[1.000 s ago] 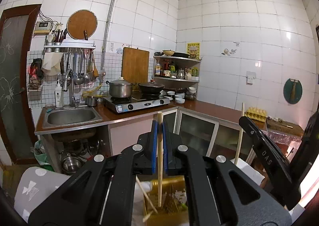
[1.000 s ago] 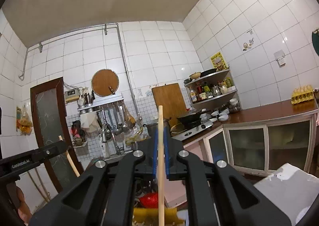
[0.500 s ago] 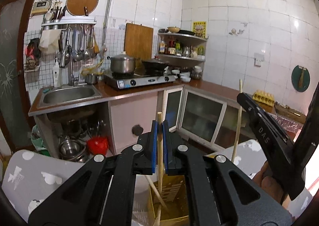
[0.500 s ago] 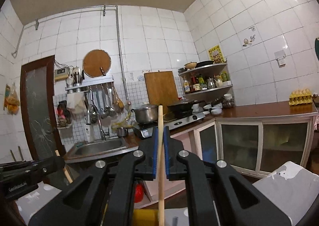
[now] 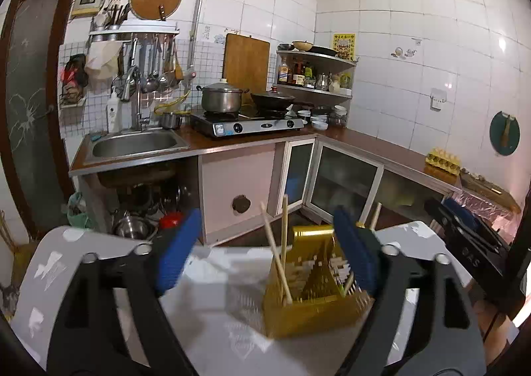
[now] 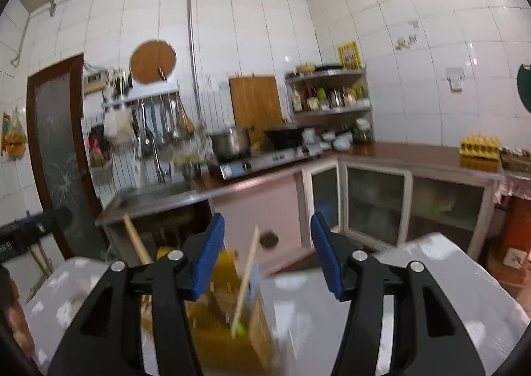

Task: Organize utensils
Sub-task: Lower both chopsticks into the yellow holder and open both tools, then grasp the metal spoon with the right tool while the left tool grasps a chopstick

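Observation:
A gold slotted utensil holder [image 5: 312, 289] stands on a grey patterned table [image 5: 99, 243]. Wooden chopsticks [image 5: 282, 243] lean inside it. My left gripper [image 5: 265, 256] is open and empty, its blue pads spread to either side of the holder. My right gripper [image 6: 265, 253] is open and empty above the same holder [image 6: 225, 316], where a chopstick [image 6: 247, 276] with a green tip stands slanted. The right gripper's body [image 5: 464, 240] shows at the right edge of the left wrist view. The right wrist view is blurred.
Behind the table runs an L-shaped kitchen counter with a sink [image 5: 132, 143], a gas stove [image 5: 249, 123] with pot and wok, a corner shelf [image 5: 315, 77] and an egg tray [image 5: 443, 162]. Pots sit under the sink.
Both grippers have opened and let go of their chopsticks, which now stand in the gold holder. Both cameras have tilted down toward the table.

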Demonstrator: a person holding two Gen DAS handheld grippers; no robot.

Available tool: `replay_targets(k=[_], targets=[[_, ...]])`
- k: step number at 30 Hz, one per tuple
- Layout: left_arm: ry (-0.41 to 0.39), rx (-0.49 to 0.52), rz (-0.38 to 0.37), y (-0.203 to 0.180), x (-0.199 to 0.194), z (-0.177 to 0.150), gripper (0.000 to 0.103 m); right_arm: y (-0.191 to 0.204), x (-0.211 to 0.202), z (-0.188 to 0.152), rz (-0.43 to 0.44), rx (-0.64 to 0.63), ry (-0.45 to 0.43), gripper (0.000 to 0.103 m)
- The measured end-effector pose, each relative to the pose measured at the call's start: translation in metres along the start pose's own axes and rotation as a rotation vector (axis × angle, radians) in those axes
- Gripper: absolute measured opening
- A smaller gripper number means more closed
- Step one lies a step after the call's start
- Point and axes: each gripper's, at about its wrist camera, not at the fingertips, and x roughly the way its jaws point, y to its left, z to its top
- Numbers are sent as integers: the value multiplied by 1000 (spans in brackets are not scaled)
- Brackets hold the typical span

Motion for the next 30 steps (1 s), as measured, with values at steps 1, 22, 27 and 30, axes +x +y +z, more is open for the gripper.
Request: replay_targets(k=[1,22,27,30], targets=[[-2,-5,8,3,-10,-2,90,-1,-9,-2,-3,2,27,54],[155,-33,135,53,-81,-114,98,25,-87,-130,-56,-26,390,61],[228,-8,156,52,-58,-143,98,26,-66,-159,-95,-35,483,61],[275,-12,157,52,-42,-157,98,26,-49,-169,-120,-33,520,61]])
